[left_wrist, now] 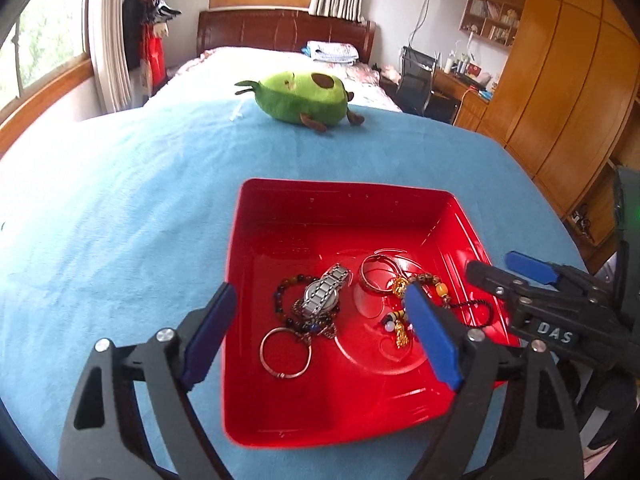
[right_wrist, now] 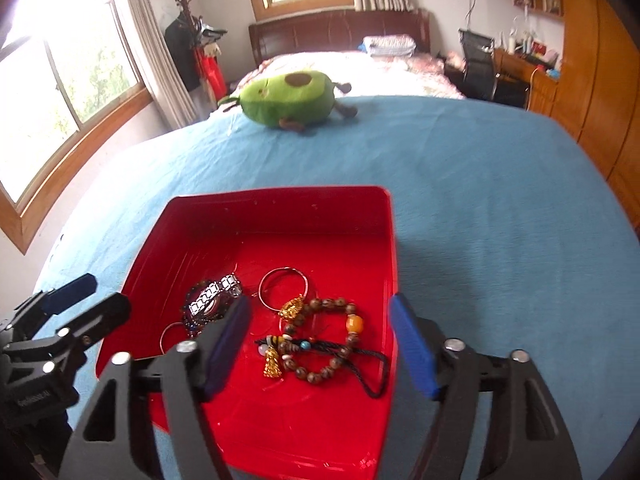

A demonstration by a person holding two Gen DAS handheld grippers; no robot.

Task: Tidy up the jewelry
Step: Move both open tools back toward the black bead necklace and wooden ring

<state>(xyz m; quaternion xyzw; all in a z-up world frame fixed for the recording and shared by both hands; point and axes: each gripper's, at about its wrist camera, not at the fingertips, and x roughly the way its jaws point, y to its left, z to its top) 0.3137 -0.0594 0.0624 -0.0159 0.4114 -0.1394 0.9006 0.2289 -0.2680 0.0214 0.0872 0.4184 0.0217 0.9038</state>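
Jewelry lies gathered in the red tray (left_wrist: 400,192), which sits on the blue blanket (left_wrist: 120,200) of the bed, well short of the green avocado plush (left_wrist: 300,98) behind it. Toward the tray's left side, a dark beaded bracelet (left_wrist: 280,300) curls around a silver watch (left_wrist: 324,292), with a plain silver bangle (left_wrist: 286,354) just in front of them. Near the tray's middle rests a thin wire bangle (right_wrist: 283,290), touching a small gold charm (right_wrist: 292,307). On the tray's right side sits a brown wooden bead bracelet (right_wrist: 340,340) with an amber bead, a second gold pendant and a black cord tangled against it. The left gripper (left_wrist: 320,336) hovers over the tray's near left portion with fingers spread wide and nothing between them; the right gripper (right_wrist: 320,344) hangs over the tray's right portion, likewise spread and empty. No loose piece shows on the blanket around the tray, so collecting looks essentially finished; what could remain is separating the tangled right-hand cluster.
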